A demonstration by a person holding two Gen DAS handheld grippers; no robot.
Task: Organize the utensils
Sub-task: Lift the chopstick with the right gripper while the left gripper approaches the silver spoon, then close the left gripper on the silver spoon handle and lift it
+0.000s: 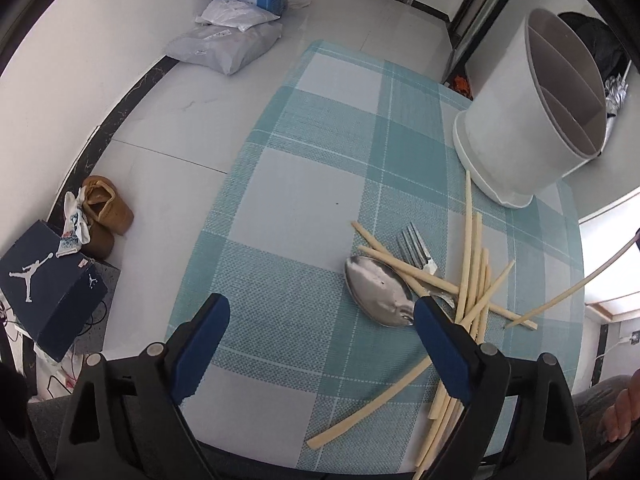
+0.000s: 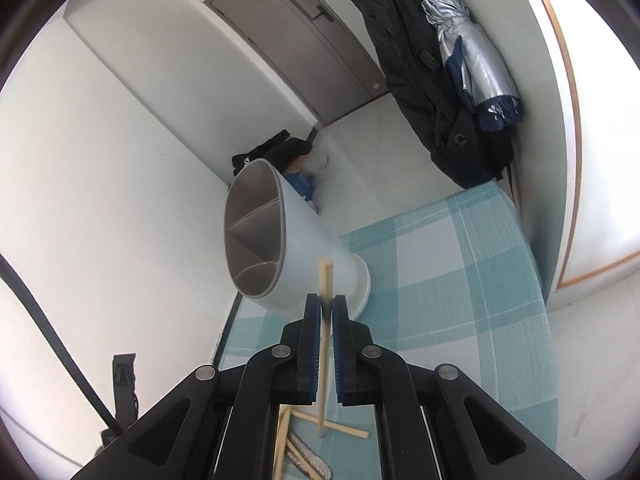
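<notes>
Left gripper [image 1: 320, 324]: I hold it wide open, nothing between the pads, low centre of the left view over the checked cloth [image 1: 304, 184]. Spoon [image 1: 378, 296], fork [image 1: 414, 246] and loose chopsticks [image 1: 474, 280] lie heaped just right of it. Holder [image 1: 516, 120]: white, divided, upper right, standing on the cloth. Right gripper [image 2: 327, 304]: I have it clamped on one chopstick [image 2: 325, 280], whose tip shows in front of the holder [image 2: 304, 240] at centre of the right view.

A woven checked cloth [image 1: 304, 184], coarse and matt, covers the desk. The spoon [image 1: 376, 292] is polished metal, mirror-glossy; the fork [image 1: 414, 246] is duller steel. The chopsticks [image 1: 466, 256] look like pale matt wood. The utensil holder [image 1: 516, 120] is smooth white plastic.
</notes>
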